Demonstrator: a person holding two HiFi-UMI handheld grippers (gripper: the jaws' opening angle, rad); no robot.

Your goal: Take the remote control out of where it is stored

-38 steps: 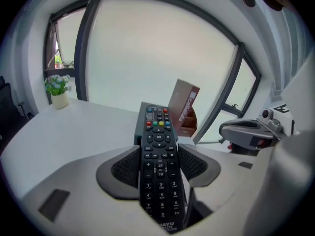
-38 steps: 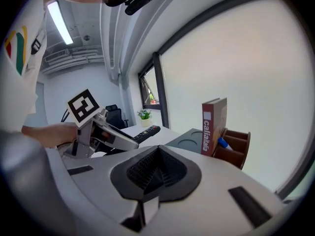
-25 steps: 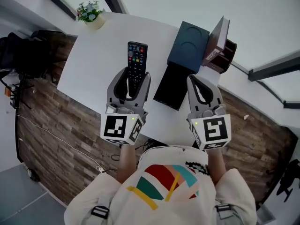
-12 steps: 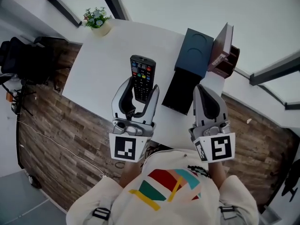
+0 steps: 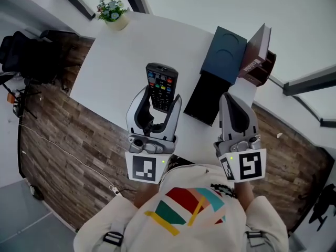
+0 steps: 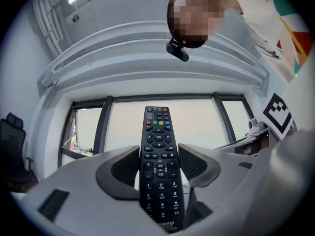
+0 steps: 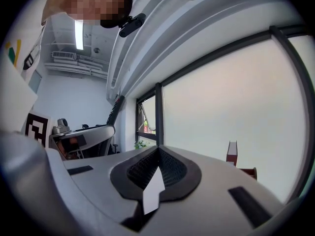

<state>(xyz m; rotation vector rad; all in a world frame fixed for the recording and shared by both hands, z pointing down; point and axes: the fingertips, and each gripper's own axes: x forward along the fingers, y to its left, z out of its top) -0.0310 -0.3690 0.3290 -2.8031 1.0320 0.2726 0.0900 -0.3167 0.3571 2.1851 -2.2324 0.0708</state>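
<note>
1. Lifting higher: the left hand-held gripper (image 5: pixel 159 95) clamps the remote (image 5: pixel 161 84), now raised further above the table (image 5: pixel 113 62), beside the open box (image 5: pixel 227 50).
2. Right hand-held gripper (image 5: pixel 231 97) stays pinched together, empty.
3. Remote looks out of storage.

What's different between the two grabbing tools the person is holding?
The left gripper is shut on the remote control, clamping its lower part, while the right gripper holds nothing. The left gripper's jaws stand apart by the remote control's width, while the right gripper's jaws are pressed together. Both have the same grey, hand-held design and are held side by side in front of the person.
</note>
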